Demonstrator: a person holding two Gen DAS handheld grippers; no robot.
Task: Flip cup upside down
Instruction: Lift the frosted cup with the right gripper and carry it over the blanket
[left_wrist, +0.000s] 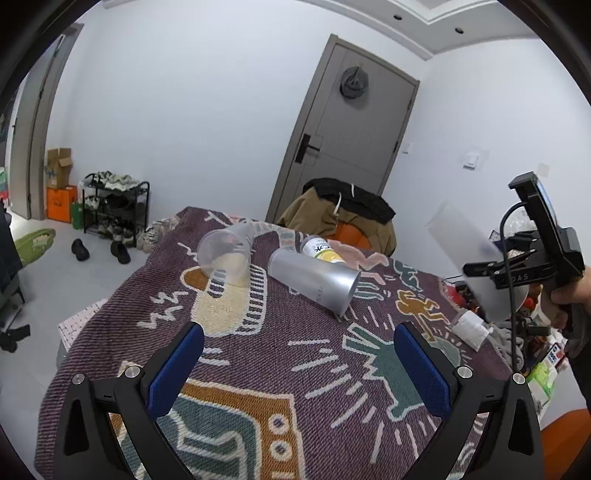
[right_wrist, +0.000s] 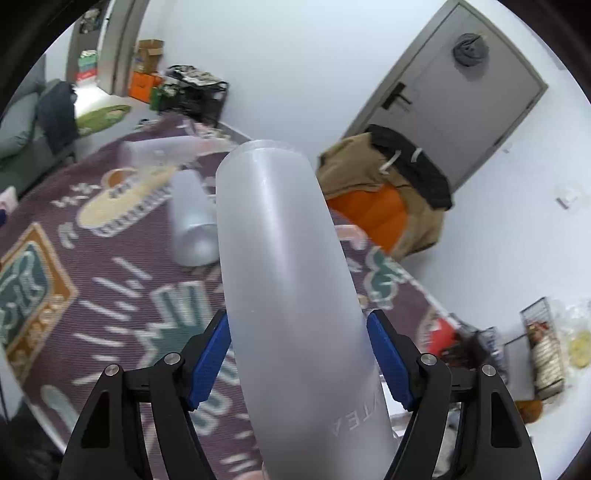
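My right gripper (right_wrist: 299, 354) is shut on a tall frosted plastic cup (right_wrist: 291, 295), held tilted in the air above the patterned blanket, base pointing away from the camera. The same cup (left_wrist: 469, 254) and right gripper (left_wrist: 491, 273) show at the right of the left wrist view. My left gripper (left_wrist: 299, 350) is open and empty over the blanket's near part. Two more frosted cups lie on their sides on the blanket: one (left_wrist: 314, 280) in the middle and one (left_wrist: 225, 251) to its left, mouth toward me.
A purple patterned blanket (left_wrist: 258, 362) covers the table. A small bottle with a yellow label (left_wrist: 321, 251) lies behind the middle cup. A chair with a brown jacket (left_wrist: 343, 214) stands behind the table. Clutter (left_wrist: 476, 332) sits at the table's right edge.
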